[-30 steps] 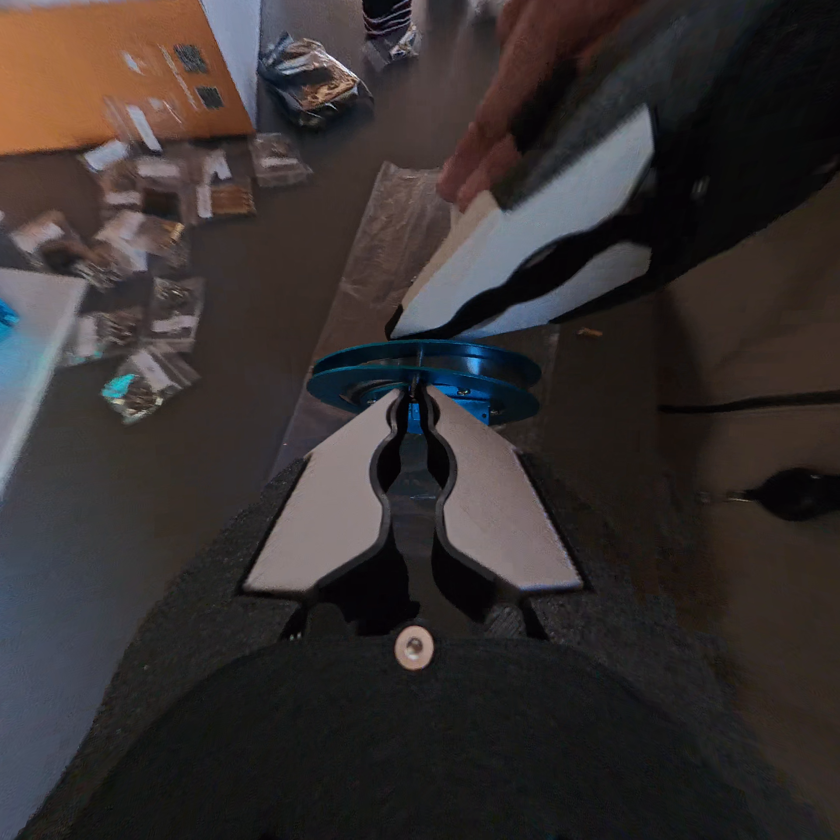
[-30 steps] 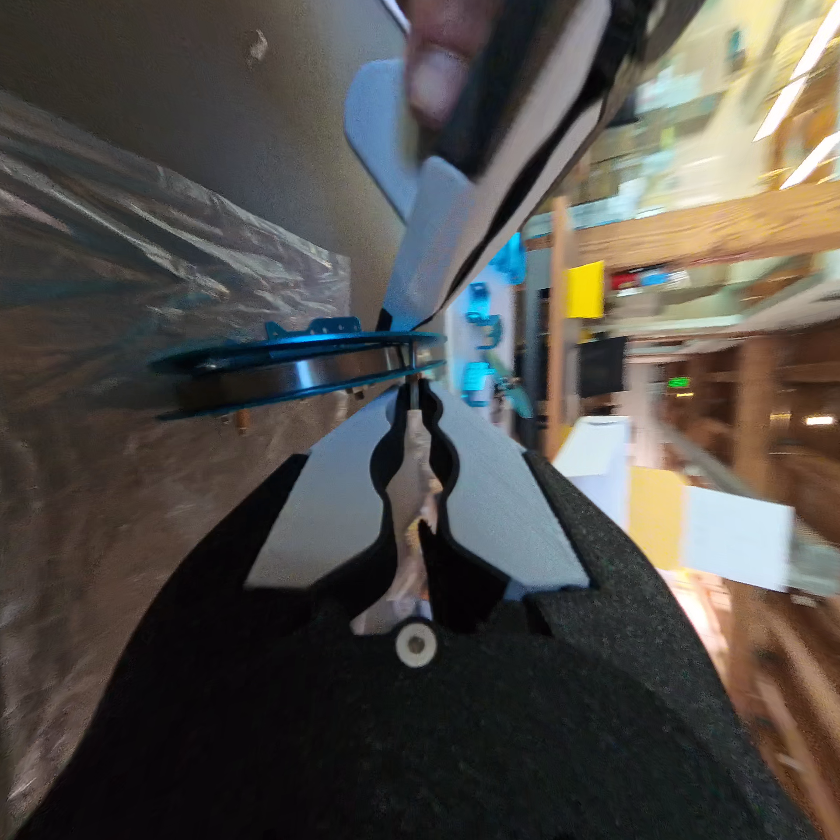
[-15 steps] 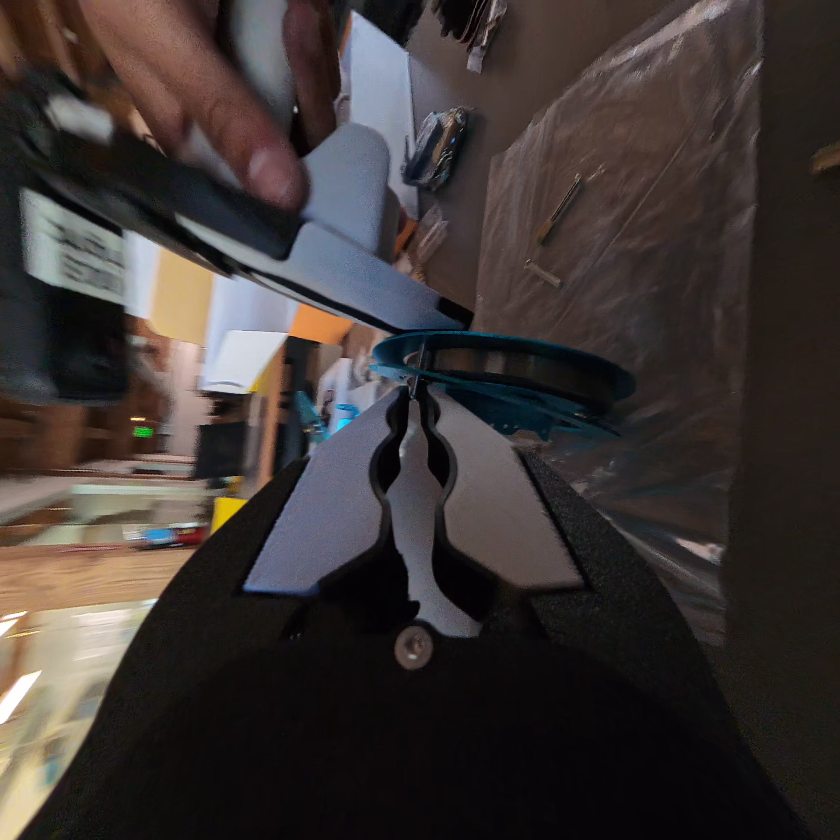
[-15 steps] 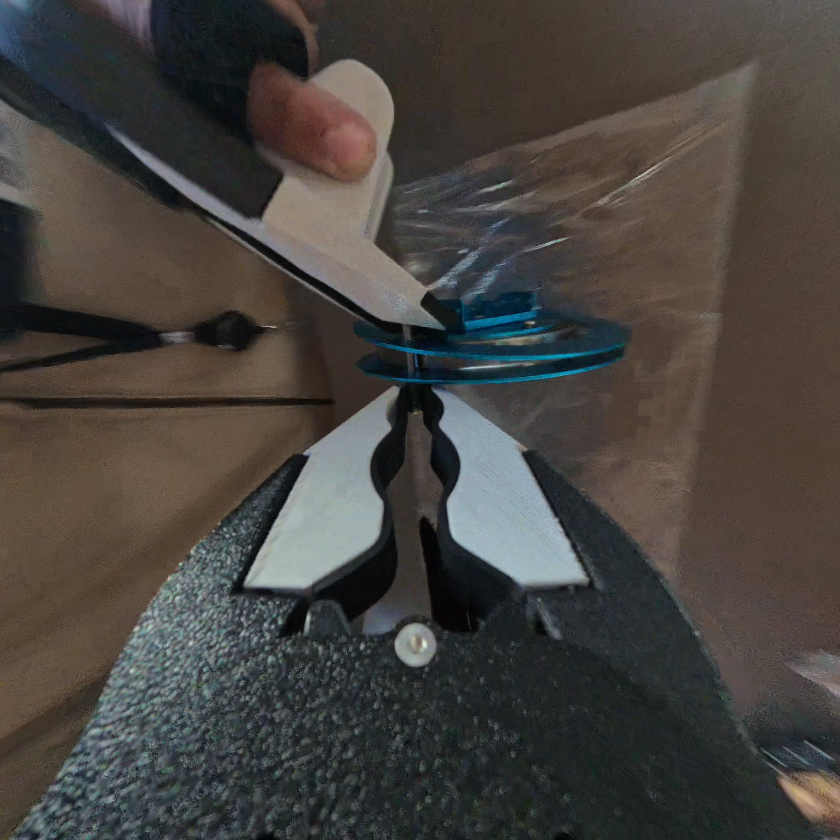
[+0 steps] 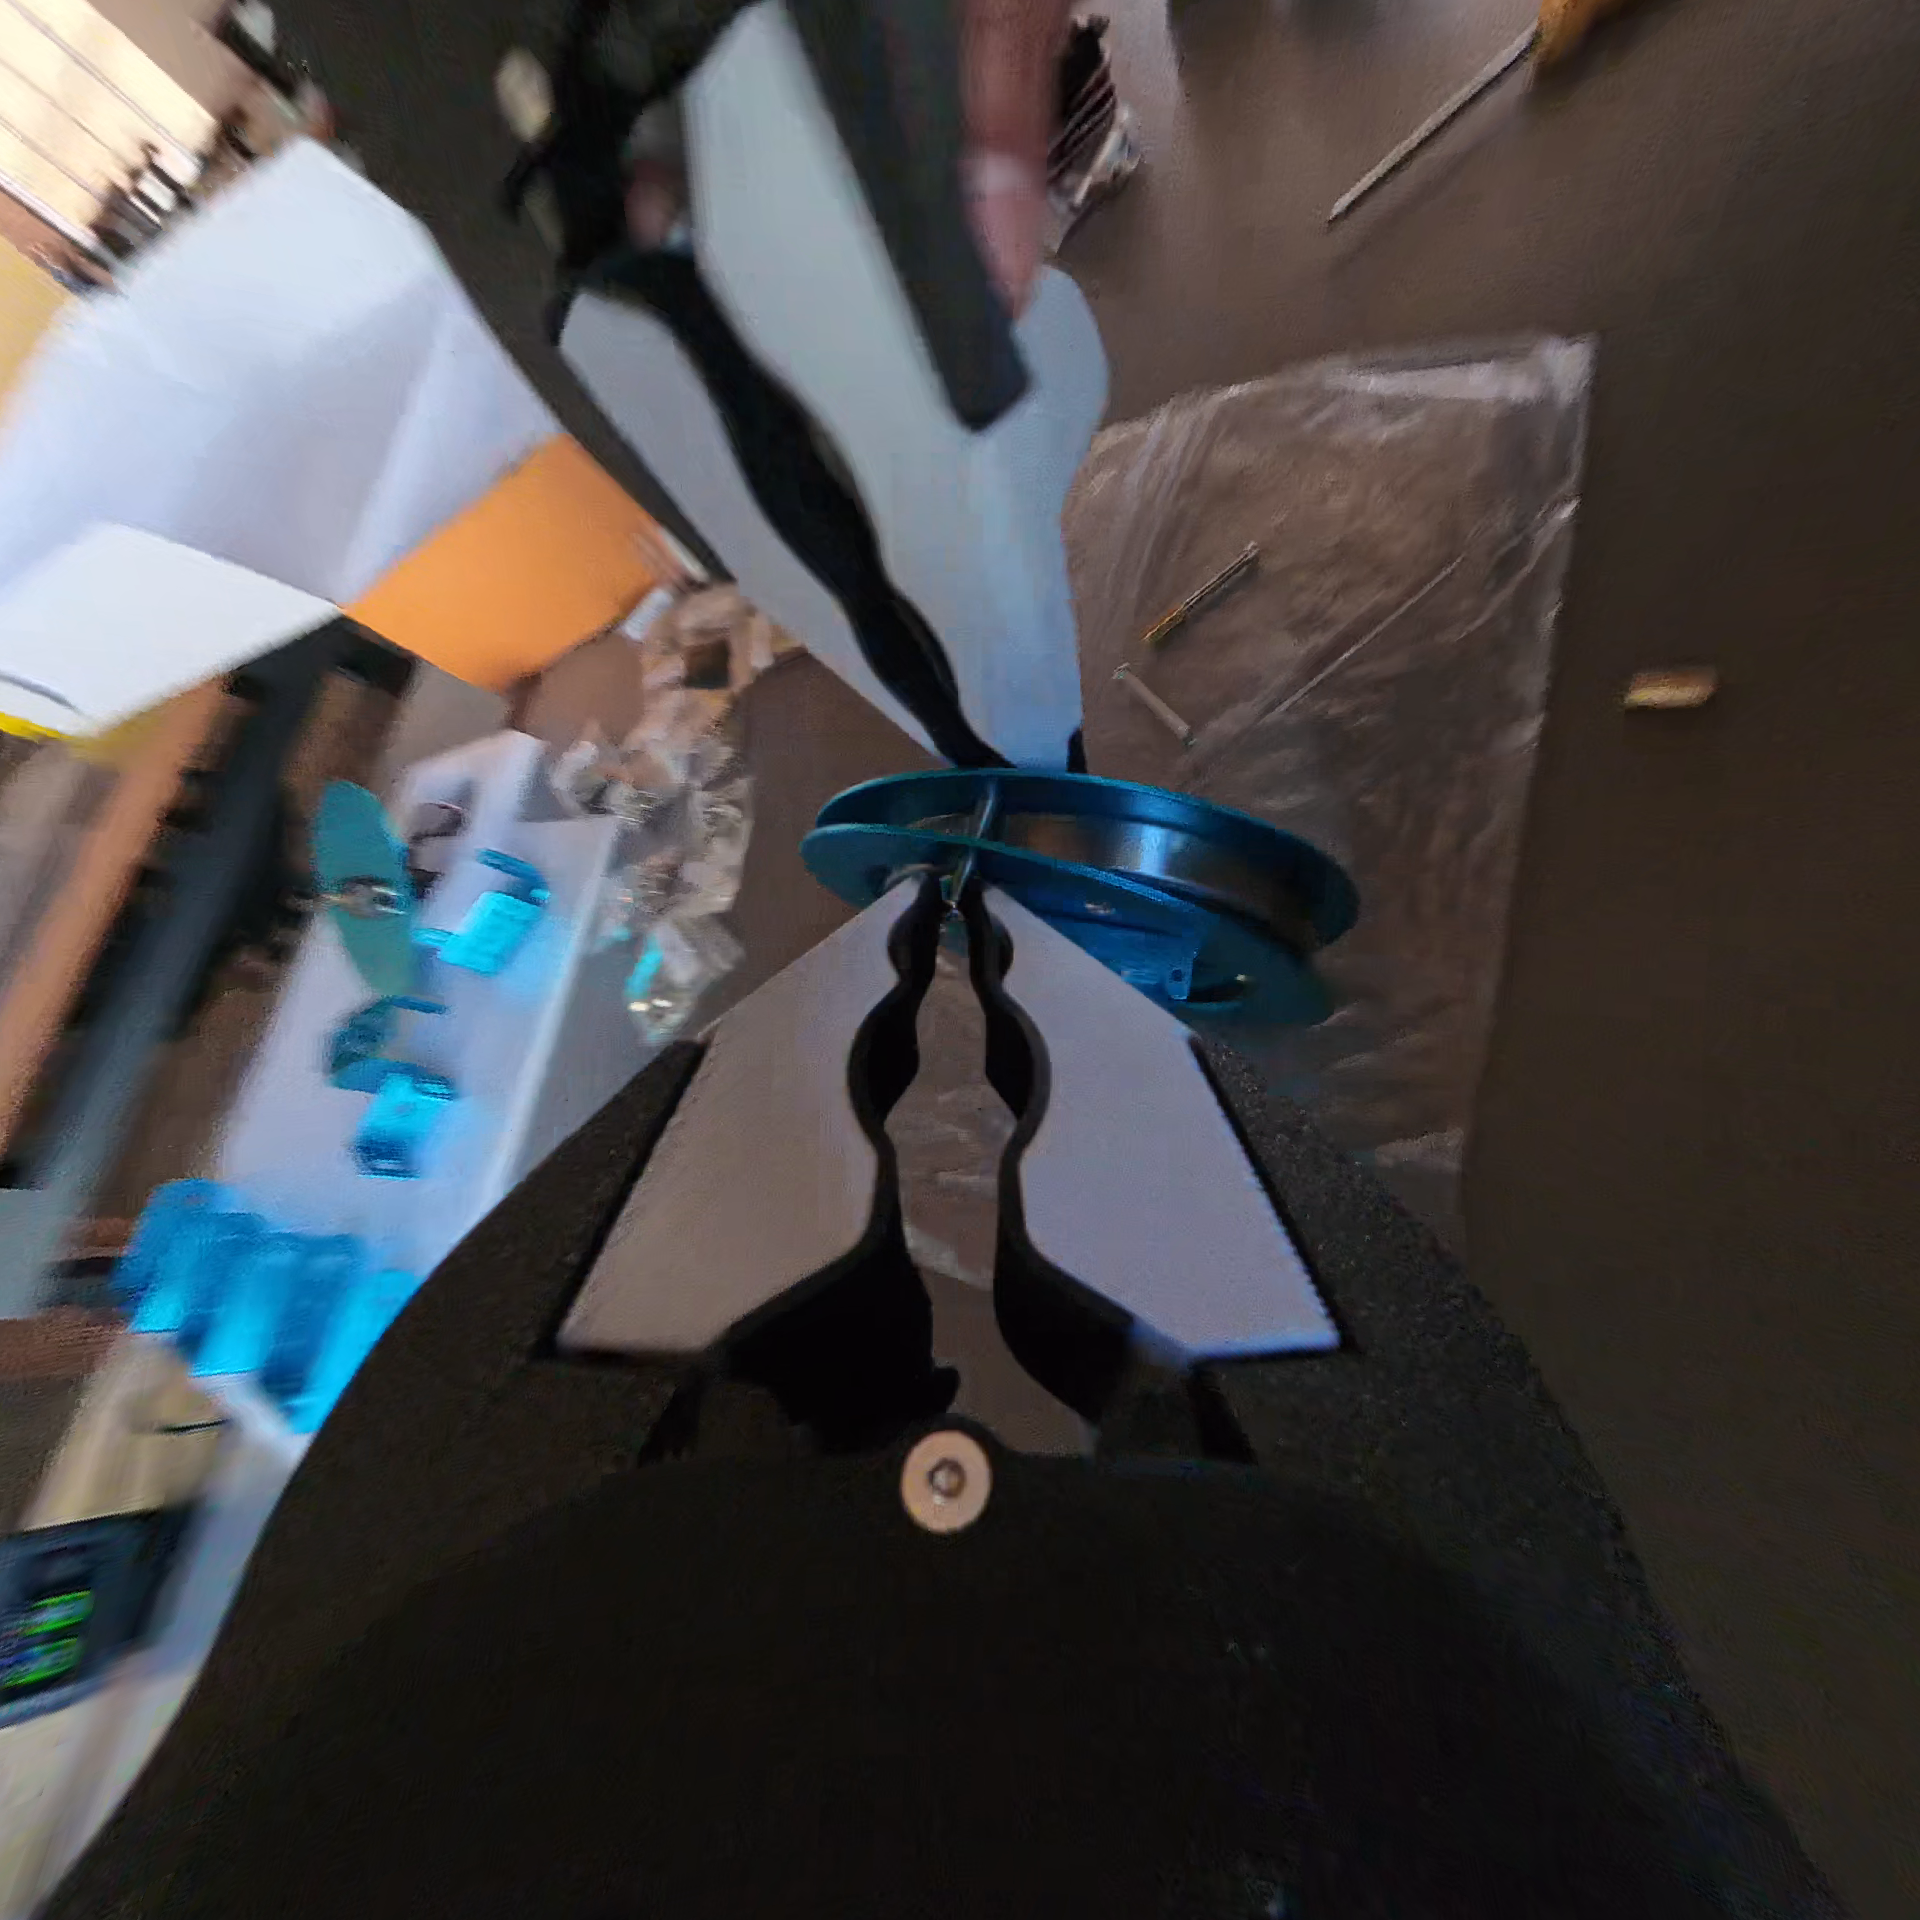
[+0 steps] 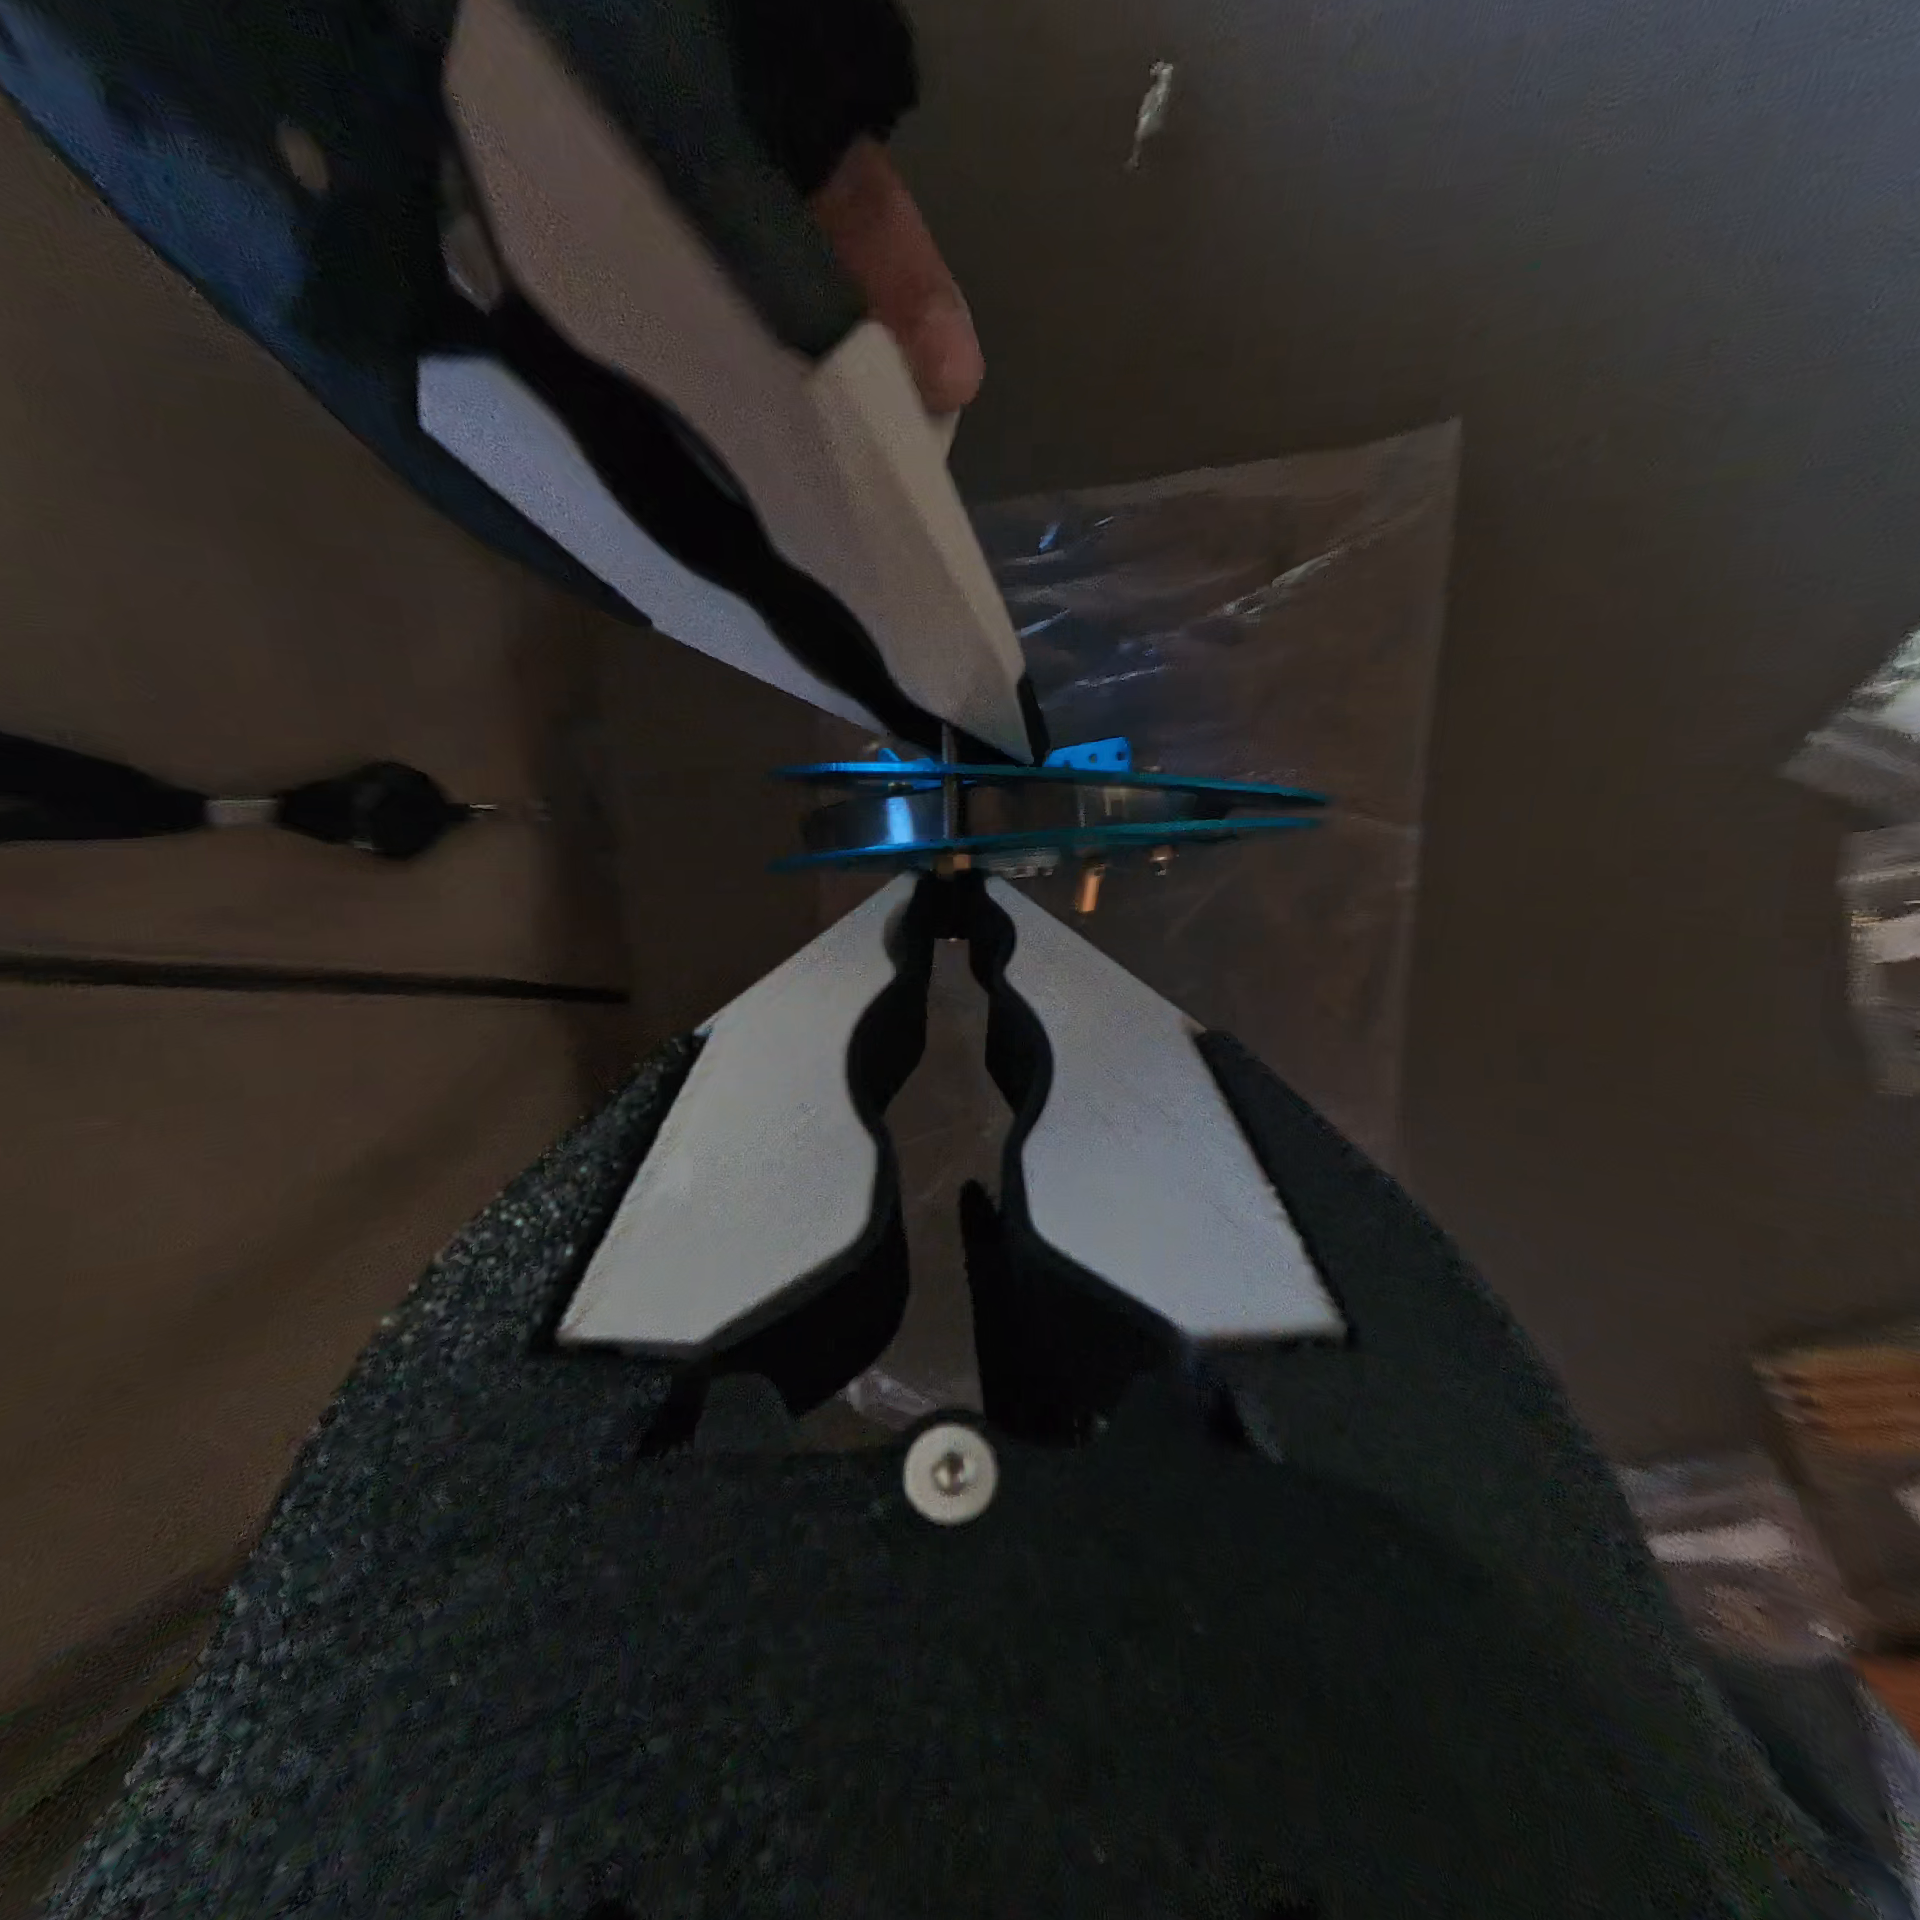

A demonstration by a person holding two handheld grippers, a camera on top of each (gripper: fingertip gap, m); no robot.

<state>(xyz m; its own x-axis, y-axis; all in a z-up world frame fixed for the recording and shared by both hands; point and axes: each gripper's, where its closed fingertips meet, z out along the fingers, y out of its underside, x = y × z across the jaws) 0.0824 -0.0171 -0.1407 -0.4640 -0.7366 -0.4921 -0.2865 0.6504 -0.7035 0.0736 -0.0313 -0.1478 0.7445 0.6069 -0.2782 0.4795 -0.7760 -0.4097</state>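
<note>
A blue disc assembly (image 5: 1091,862), two thin blue discs with a metal ring between them, is held in the air between both grippers. My left gripper (image 5: 951,896) is shut on a thin pin at the assembly's near rim. My right gripper (image 5: 1003,750) comes down from above, held by a hand, and pinches the same rim spot from the other side. In the right wrist view the assembly (image 6: 1049,816) is edge-on. There my right gripper (image 6: 948,896) is shut on the pin's lower end by a brass nut, and the left gripper (image 6: 1003,740) meets it from the upper left.
A clear plastic bag (image 5: 1351,623) lies on the brown table with loose screws (image 5: 1200,592) on it; it also shows in the right wrist view (image 6: 1247,644). Blue parts (image 5: 416,935) lie on a white surface to the left. A black cable plug (image 6: 364,810) lies to the left. The tips of both grippers are at nearly the same place.
Both grippers have stayed shut on the blue assembly while turning it in the air. The views have swung round, and the other gripper now comes in more from above.
</note>
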